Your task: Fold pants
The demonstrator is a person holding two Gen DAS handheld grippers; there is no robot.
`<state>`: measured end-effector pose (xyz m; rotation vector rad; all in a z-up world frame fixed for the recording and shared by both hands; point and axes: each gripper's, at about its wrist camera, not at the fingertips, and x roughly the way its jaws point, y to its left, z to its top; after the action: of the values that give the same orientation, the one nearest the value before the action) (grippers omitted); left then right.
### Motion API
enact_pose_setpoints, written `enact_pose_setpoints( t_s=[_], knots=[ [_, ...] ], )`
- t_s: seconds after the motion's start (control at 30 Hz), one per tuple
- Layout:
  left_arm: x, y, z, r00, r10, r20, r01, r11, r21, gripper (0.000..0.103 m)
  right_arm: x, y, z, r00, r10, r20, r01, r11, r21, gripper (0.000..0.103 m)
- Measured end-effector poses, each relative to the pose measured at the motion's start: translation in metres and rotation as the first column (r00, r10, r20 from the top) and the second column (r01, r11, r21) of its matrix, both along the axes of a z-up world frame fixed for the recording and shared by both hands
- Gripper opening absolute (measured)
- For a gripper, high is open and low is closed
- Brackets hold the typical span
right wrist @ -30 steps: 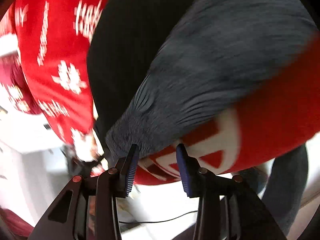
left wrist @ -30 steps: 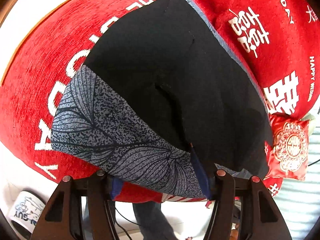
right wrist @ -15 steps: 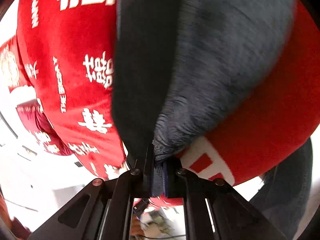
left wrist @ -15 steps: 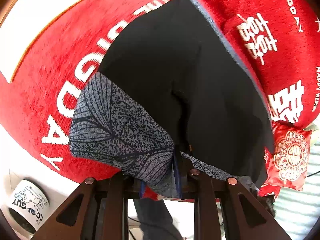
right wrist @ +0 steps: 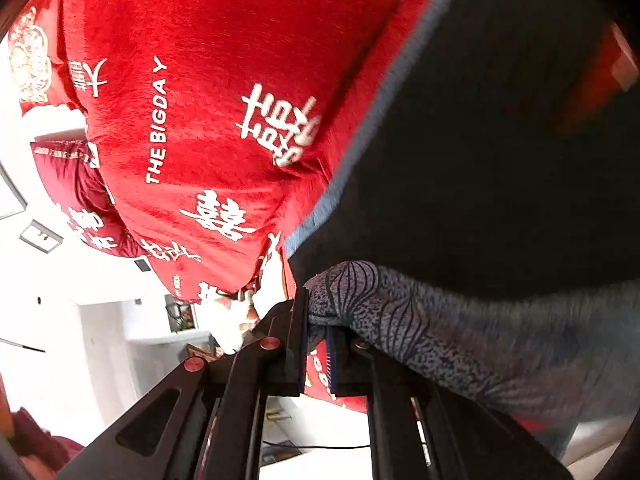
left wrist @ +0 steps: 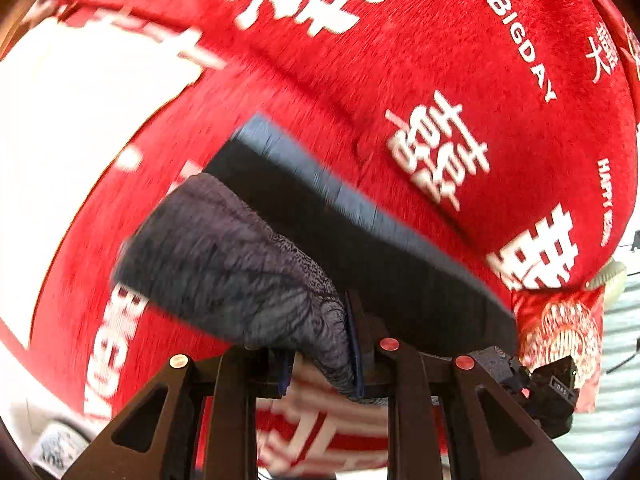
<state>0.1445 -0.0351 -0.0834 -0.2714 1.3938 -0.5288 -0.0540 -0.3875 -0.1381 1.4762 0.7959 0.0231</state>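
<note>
The pants are black [left wrist: 380,264] with a grey leaf-patterned hem [left wrist: 240,256] and lie on a red blanket. In the left wrist view my left gripper [left wrist: 318,356] is shut on a bunched corner of the patterned hem, which is raised off the blanket. In the right wrist view my right gripper [right wrist: 318,332] is shut on the other end of the same hem [right wrist: 440,332], with the black cloth [right wrist: 500,160] stretching away above it. The fabric is motion-blurred in both views.
The red blanket [left wrist: 400,80] with white lettering covers the bed. A red embroidered cushion [left wrist: 560,328] lies at the right edge. A printed mug [left wrist: 56,448] stands low at the left. White room furniture [right wrist: 100,340] shows beyond the blanket's edge.
Both grippers went from open around the patterned hem to shut on it. They then rose and carried the hem up and across the black cloth.
</note>
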Motion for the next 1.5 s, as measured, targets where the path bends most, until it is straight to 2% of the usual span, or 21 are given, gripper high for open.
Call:
enact_pose_setpoints(
  t_s=[0.13, 0.17, 0.2, 0.27, 0.4, 0.47, 0.53, 0.57, 0.6, 0.7, 0.77, 0.8, 0.87, 0.9, 0.97, 1.0, 1.03, 1.07, 1.23, 1.33, 1.5],
  knots=[
    [0.045, -0.042, -0.022, 0.997, -0.015, 0.075, 0.009, 0.996, 0.084, 0.028, 0.065, -0.037, -0.021, 0.995, 0.082, -0.057, -0.084, 0.996, -0.034, 0.011],
    [0.053, -0.05, -0.031, 0.996, -0.018, 0.089, 0.008, 0.993, 0.118, 0.036, 0.073, -0.042, -0.026, 0.993, 0.094, -0.069, -0.097, 0.994, -0.043, 0.011],
    [0.061, -0.056, -0.042, 0.995, -0.017, 0.101, 0.001, 0.988, 0.156, 0.051, 0.092, -0.051, -0.038, 0.988, 0.123, -0.099, -0.129, 0.99, -0.059, 0.011],
    [0.075, -0.067, -0.064, 0.993, -0.003, 0.12, -0.024, 0.974, 0.223, 0.066, 0.111, -0.06, -0.063, 0.974, 0.145, -0.171, -0.161, 0.983, -0.085, 0.011],
    [0.095, -0.076, -0.092, 0.991, 0.024, 0.131, -0.065, 0.945, 0.32, 0.08, 0.138, -0.068, -0.093, 0.955, 0.187, -0.228, -0.215, 0.972, -0.101, 0.011],
    [0.095, -0.076, -0.087, 0.992, 0.028, 0.124, -0.067, 0.944, 0.323, 0.08, 0.138, -0.067, -0.088, 0.952, 0.198, -0.234, -0.227, 0.969, -0.103, 0.016],
    [0.091, -0.069, -0.07, 0.991, 0.027, 0.135, -0.069, 0.944, 0.321, 0.08, 0.133, -0.062, -0.068, 0.948, 0.21, -0.237, -0.252, 0.954, -0.163, 0.041],
    [0.088, -0.066, -0.062, 0.989, 0.025, 0.148, -0.072, 0.943, 0.326, 0.08, 0.132, -0.06, -0.058, 0.949, 0.216, -0.232, -0.262, 0.945, -0.196, 0.061],
    [0.084, -0.063, -0.052, 0.986, 0.022, 0.165, -0.077, 0.939, 0.335, 0.08, 0.129, -0.053, -0.039, 0.949, 0.226, -0.22, -0.279, 0.926, -0.254, 0.067],
    [0.069, -0.061, -0.028, 0.975, -0.01, 0.224, -0.076, 0.925, 0.373, 0.08, 0.129, -0.033, -0.001, 0.944, 0.273, -0.185, -0.322, 0.88, -0.348, 0.067],
    [0.062, -0.068, -0.028, 0.975, -0.036, 0.221, -0.054, 0.92, 0.389, 0.08, 0.132, -0.02, 0.007, 0.932, 0.317, -0.176, -0.362, 0.851, -0.38, 0.066],
    [0.059, -0.074, -0.038, 0.978, -0.056, 0.199, -0.031, 0.911, 0.41, 0.08, 0.137, -0.012, 0.008, 0.92, 0.345, -0.188, -0.392, 0.828, -0.401, 0.064],
    [0.056, -0.085, -0.062, 0.985, -0.08, 0.15, 0.004, 0.893, 0.451, 0.08, 0.154, 0.004, -0.006, 0.88, 0.405, -0.25, -0.476, 0.768, -0.429, 0.061],
    [0.055, -0.091, -0.071, 0.986, -0.089, 0.141, 0.014, 0.887, 0.461, 0.08, 0.163, 0.008, -0.017, 0.862, 0.423, -0.279, -0.505, 0.753, -0.421, 0.06],
    [0.053, -0.105, -0.093, 0.984, -0.111, 0.14, 0.023, 0.854, 0.521, 0.08, 0.175, 0.004, -0.036, 0.848, 0.434, -0.304, -0.528, 0.737, -0.422, 0.059],
    [0.051, -0.111, -0.098, 0.98, -0.121, 0.156, 0.017, 0.839, 0.544, 0.086, 0.182, -0.001, -0.044, 0.845, 0.42, -0.33, -0.532, 0.717, -0.45, 0.056],
    [0.048, -0.116, -0.098, 0.973, -0.138, 0.184, 0.013, 0.831, 0.556, 0.087, 0.186, -0.005, -0.046, 0.852, 0.412, -0.323, -0.522, 0.719, -0.459, 0.053],
    [0.046, -0.12, -0.099, 0.972, -0.151, 0.183, 0.022, 0.825, 0.565, 0.087, 0.187, -0.016, -0.044, 0.874, 0.384, -0.298, -0.484, 0.743, -0.462, 0.05],
    [0.026, -0.129, -0.079, 0.963, -0.214, 0.164, 0.084, 0.817, 0.57, 0.087, 0.161, -0.067, -0.017, 0.952, 0.207, -0.227, -0.291, 0.845, -0.448, 0.056],
    [0.002, -0.139, -0.062, 0.948, -0.278, 0.155, 0.147, 0.815, 0.561, 0.087, 0.122, -0.082, 0.002, 0.969, 0.151, -0.195, -0.22, 0.887, -0.406, 0.061],
    [-0.044, -0.169, -0.047, 0.907, -0.408, 0.101, 0.31, 0.812, 0.495, 0.087, 0.031, -0.075, 0.015, 0.971, 0.07, -0.231, -0.15, 0.924, -0.351, 0.062]
  ],
)
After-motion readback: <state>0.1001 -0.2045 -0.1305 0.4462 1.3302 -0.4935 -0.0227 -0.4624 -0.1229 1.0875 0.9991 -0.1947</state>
